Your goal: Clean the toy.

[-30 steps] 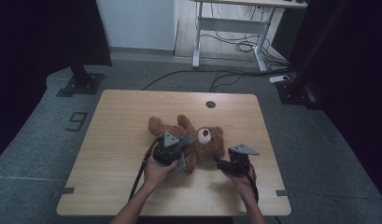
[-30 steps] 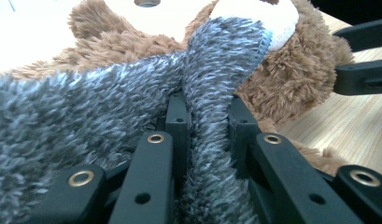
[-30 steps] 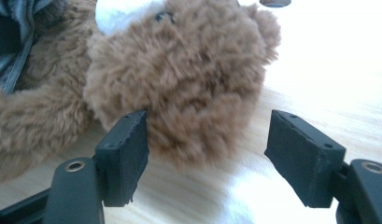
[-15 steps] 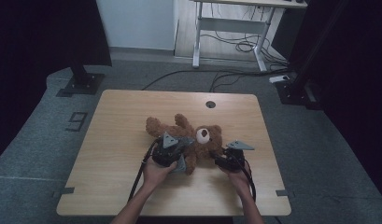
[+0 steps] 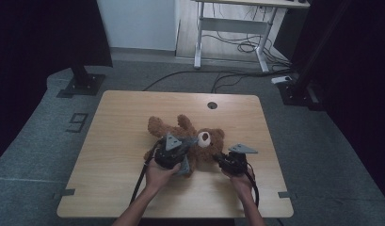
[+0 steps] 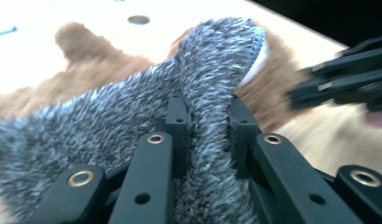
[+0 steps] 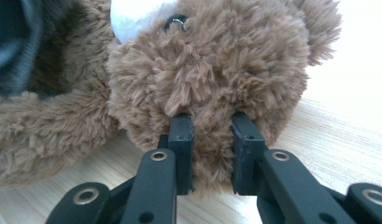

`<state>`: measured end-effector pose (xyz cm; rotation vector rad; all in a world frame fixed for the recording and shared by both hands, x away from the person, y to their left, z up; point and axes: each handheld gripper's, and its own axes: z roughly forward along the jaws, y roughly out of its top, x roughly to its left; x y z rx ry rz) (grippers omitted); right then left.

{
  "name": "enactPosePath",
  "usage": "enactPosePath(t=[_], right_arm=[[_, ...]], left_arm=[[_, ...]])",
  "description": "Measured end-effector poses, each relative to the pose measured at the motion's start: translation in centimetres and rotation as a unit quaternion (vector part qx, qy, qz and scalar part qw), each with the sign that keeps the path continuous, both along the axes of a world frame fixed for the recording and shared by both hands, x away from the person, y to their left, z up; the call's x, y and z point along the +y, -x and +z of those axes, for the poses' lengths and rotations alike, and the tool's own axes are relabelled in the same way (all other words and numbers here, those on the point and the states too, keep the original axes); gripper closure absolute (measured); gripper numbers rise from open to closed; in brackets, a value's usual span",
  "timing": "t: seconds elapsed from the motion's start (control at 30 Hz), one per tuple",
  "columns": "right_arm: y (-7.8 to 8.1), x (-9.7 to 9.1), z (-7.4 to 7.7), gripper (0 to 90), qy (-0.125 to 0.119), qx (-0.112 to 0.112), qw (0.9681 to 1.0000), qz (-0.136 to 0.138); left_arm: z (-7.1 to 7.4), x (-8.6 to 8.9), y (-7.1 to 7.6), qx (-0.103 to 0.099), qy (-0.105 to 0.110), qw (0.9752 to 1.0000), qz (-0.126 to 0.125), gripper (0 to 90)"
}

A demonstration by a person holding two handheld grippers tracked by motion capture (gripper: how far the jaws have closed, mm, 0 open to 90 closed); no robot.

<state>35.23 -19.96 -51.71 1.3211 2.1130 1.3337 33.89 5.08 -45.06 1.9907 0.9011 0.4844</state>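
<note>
Overhead, from the high view: a brown teddy bear (image 5: 188, 139) lies flat near the middle of the desk (image 5: 119, 122). Its long axis runs roughly left to right, slightly diagonal, with the head toward the right and the legs toward the far left. The left gripper (image 5: 177, 157) sits over the bear's body, and the right gripper (image 5: 219, 157) is at the near side of the head. The desk is light wood grain with a round cable hole (image 5: 212, 105) near its far edge. It stands on grey carpet (image 5: 49, 127); a white desk frame (image 5: 232, 33) and loose cables stand beyond, with dark curtains on both sides.

Left gripper view: the jaws are clenched on a fold of grey fuzzy cloth (image 6: 132, 107) that covers the bear's body; brown fur shows behind it, and the right gripper (image 6: 347, 77) appears blurred at the right.

Right gripper view: the jaws, having just been closing, now pinch a tuft of fur on the bear's head (image 7: 212, 70). An eye and the white muzzle show above, an ear at upper right, and the head rests on the desk.
</note>
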Motion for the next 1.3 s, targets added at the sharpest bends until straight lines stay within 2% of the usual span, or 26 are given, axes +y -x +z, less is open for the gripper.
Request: enactPosePath(t=[0.03,0.07,0.1,0.13,0.17,0.2,0.3,0.33,0.37,0.43,0.6,0.63,0.67,0.73,0.8,0.83,0.93,1.07,1.1,1.13,1.17,1.2,1.27,1.3], right_arm=[[0.0,0.0,0.0,74.1,0.0,0.0,1.0,0.0],[0.1,0.0,0.0,74.1,-0.001,0.0,1.0,-0.001],[0.1,0.0,0.0,74.1,-0.001,0.0,1.0,-0.001],[0.1,0.0,0.0,74.1,-0.003,0.0,1.0,-0.004],[0.1,0.0,0.0,74.1,-0.004,0.001,1.0,-0.005],[0.1,0.0,0.0,74.1,-0.007,0.002,1.0,-0.006],[0.1,-0.2,0.1,74.4,-0.022,0.008,0.9997,-0.003],[0.1,-0.3,0.1,74.6,-0.021,0.01,0.9997,-0.002],[0.1,-0.3,0.1,74.6,-0.021,0.01,0.9997,-0.002],[0.0,-0.5,-0.2,75.1,-0.022,0.016,0.9996,-0.002],[0.1,-0.5,-0.1,75.2,-0.02,0.012,0.9997,-0.002],[0.1,-0.5,-0.1,75.2,-0.019,0.012,0.9997,-0.001],[0.1,-0.5,-0.2,75.2,-0.02,0.012,0.9997,-0.001],[0.1,-0.6,-0.2,75.2,-0.019,0.011,0.9998,0.0],[0.2,-0.6,-0.2,75.2,-0.017,0.011,0.9998,0.002],[0.2,-0.6,-0.2,75.2,-0.017,0.01,0.9998,0.002],[0.2,-0.6,-0.2,75.2,-0.016,0.008,0.9998,0.004],[0.2,-0.5,-0.2,75.2,-0.015,0.007,0.9999,0.002],[0.2,-0.5,-0.2,75.2,-0.015,0.007,0.9999,0.002],[0.2,-0.5,-0.2,75.2,-0.015,0.007,0.9999,0.002],[0.2,-0.5,-0.2,75.2,-0.015,0.007,0.9999,0.002],[0.2,-0.5,-0.2,75.2,-0.015,0.007,0.9999,0.002],[0.3,-0.5,-0.3,75.2,-0.016,0.006,0.9999,0.0],[0.3,-0.5,-0.3,75.2,-0.016,0.006,0.9999,0.0]], left_arm=[[0.0,0.0,0.0,0.0,0.0,1.0,0.0,74.7],[0.7,-1.7,0.3,-0.009,-0.007,0.9998,-0.019,74.7],[0.7,-1.7,0.3,-0.009,-0.007,0.9998,-0.019,74.6],[0.6,-3.6,0.4,-0.002,-0.008,0.9994,-0.034,74.6],[0.6,-3.6,0.4,-0.002,-0.008,0.9994,-0.034,74.6],[-0.4,-5.4,0.2,0.015,-0.019,0.9985,-0.049,74.6],[-2.9,-6.9,-0.2,0.045,-0.036,0.9967,-0.057,74.6],[-3.5,-7.0,-0.2,0.047,-0.038,0.9966,-0.056,74.6],[-3.5,-7.0,-0.2,0.047,-0.038,0.9966,-0.056,74.6],[-4.1,-6.5,-0.2,0.05,-0.027,0.997,-0.053,74.7],[-4.1,-5.2,0.0,0.045,-0.035,0.9974,-0.045,74.7],[-4.2,-4.1,0.1,0.046,-0.035,0.9977,-0.037,74.7],[-4.2,-4.1,0.1,0.046,-0.035,0.9977,-0.037,74.8],[-4.4,-2.2,0.1,0.047,-0.032,0.9982,-0.021,74.8],[-4.4,-1.6,0.1,0.046,-0.03,0.9984,-0.016,74.9],[-4.4,0.0,0.1,0.046,-0.021,0.9987,-0.002,74.9],[-4.3,0.8,0.2,0.05,-0.003,0.9987,0.005,75.0],[-3.8,-0.3,0.8,0.038,-0.002,0.9992,-0.009,75.0],[-3.5,-0.9,1.0,0.034,0.0,0.9993,-0.018,75.0],[-2.9,-2.4,1.3,0.028,0.008,0.9989,-0.038,75.0],[-2.7,-3.2,1.3,0.028,0.009,0.9984,-0.049,74.9],[-2.7,-3.2,1.3,0.028,0.009,0.9984,-0.049,74.9],[-2.9,-5.4,1.1,0.034,-0.001,0.9974,-0.063,74.9],[-2.9,-5.4,1.1,0.034,-0.001,0.9974,-0.063,74.9]])
